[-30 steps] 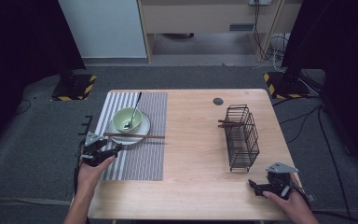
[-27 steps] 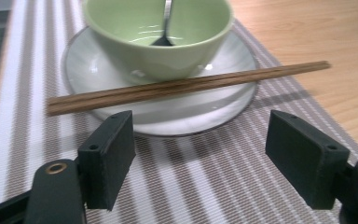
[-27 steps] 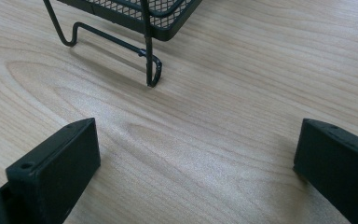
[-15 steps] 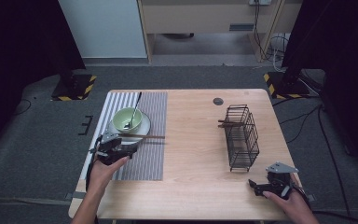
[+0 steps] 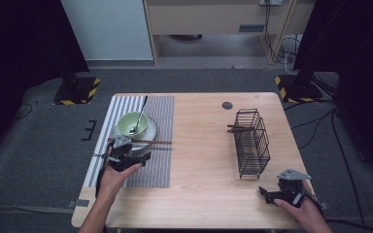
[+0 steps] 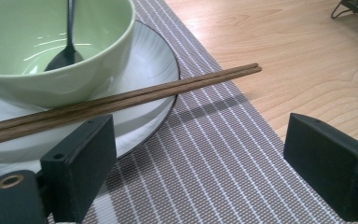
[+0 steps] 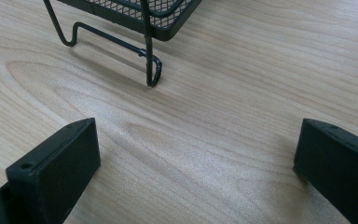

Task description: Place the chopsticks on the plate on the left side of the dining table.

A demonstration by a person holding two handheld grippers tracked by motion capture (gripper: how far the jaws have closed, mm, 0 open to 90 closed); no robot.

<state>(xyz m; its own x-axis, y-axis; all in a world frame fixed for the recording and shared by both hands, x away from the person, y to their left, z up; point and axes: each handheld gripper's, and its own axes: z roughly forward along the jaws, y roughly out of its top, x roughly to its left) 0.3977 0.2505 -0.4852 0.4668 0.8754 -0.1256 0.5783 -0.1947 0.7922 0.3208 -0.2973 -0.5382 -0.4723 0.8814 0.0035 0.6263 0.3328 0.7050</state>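
The left gripper (image 6: 205, 163) hangs low over the grey striped woven placemat (image 6: 200, 154), its two black jaws spread wide and holding nothing. Just ahead of them, a pair of dark brown wooden chopsticks (image 6: 121, 98) lies side by side across the near rim of the white round plate (image 6: 154, 65), tips overhanging the placemat toward the bare wood. Their long axis runs crosswise to the gripper's line of sight, passing just above and beyond the left-hand jaw, so any closing on them likely needs the gripper carried forward and lifted first. On the plate sits a pale green ceramic bowl (image 6: 51, 51) with a dark metal spoon (image 6: 65, 51) resting inside.

From above, the left gripper (image 5: 126, 156) sits at the near-left part of the light wooden table (image 5: 199, 194), far nearer the chopsticks (image 5: 143, 142) than the right gripper (image 5: 284, 191), which waits near the near-right corner, jaws likewise wide and empty, just short of the black wire basket (image 5: 251, 141).
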